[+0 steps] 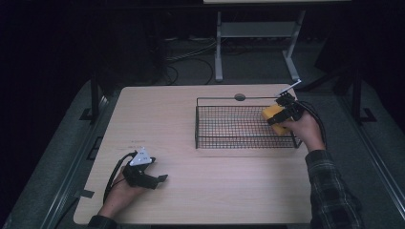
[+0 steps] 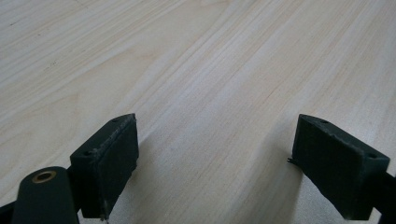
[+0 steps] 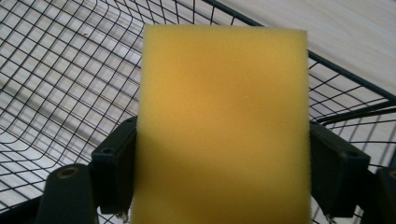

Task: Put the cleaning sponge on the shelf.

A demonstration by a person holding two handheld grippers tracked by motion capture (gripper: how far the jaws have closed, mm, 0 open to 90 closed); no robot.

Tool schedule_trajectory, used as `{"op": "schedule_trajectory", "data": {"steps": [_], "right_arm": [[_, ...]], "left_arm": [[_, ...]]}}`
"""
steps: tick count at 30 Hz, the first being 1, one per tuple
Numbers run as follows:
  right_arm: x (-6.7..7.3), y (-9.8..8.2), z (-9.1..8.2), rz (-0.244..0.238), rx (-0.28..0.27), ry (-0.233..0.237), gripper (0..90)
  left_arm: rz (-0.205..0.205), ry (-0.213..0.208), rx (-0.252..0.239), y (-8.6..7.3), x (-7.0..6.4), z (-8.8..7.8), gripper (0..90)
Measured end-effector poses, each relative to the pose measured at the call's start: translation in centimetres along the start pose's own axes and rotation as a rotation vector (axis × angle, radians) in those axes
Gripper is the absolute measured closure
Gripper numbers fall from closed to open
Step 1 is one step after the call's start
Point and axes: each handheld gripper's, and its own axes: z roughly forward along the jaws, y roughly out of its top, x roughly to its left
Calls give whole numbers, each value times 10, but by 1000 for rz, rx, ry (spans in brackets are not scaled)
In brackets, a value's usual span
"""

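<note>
1. One yellow sponge (image 3: 224,126) is clamped between the jaws of the right gripper (image 1: 282,114), at the wire basket's (image 1: 210,101) 3 o'clock end, over its rim.
2. In the right gripper view its long axis is seen running straight out toward 12 o'clock, over the mesh.
3. The left gripper (image 2: 215,158), jaws spread and empty, is shown over bare table (image 1: 162,114).

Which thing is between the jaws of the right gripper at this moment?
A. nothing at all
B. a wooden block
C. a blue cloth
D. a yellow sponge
D: in the right gripper view the yellow sponge sits pressed between the two black jaws of the right gripper, above the wire basket; the high view shows the same sponge held at the basket's right end.
</note>
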Motion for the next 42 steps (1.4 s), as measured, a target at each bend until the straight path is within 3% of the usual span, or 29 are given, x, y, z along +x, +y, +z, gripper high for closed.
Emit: {"op": "schedule_trajectory", "data": {"steps": [23,35,42], "right_arm": [[0,-11,27,11,50,36,217],[2,-12,27,12,61,51,174],[4,-11,18,5,46,56,168]], "left_arm": [[0,0,0,0,0,0,139],[0,0,0,0,0,0,140],[0,0,0,0,0,0,140]]}}
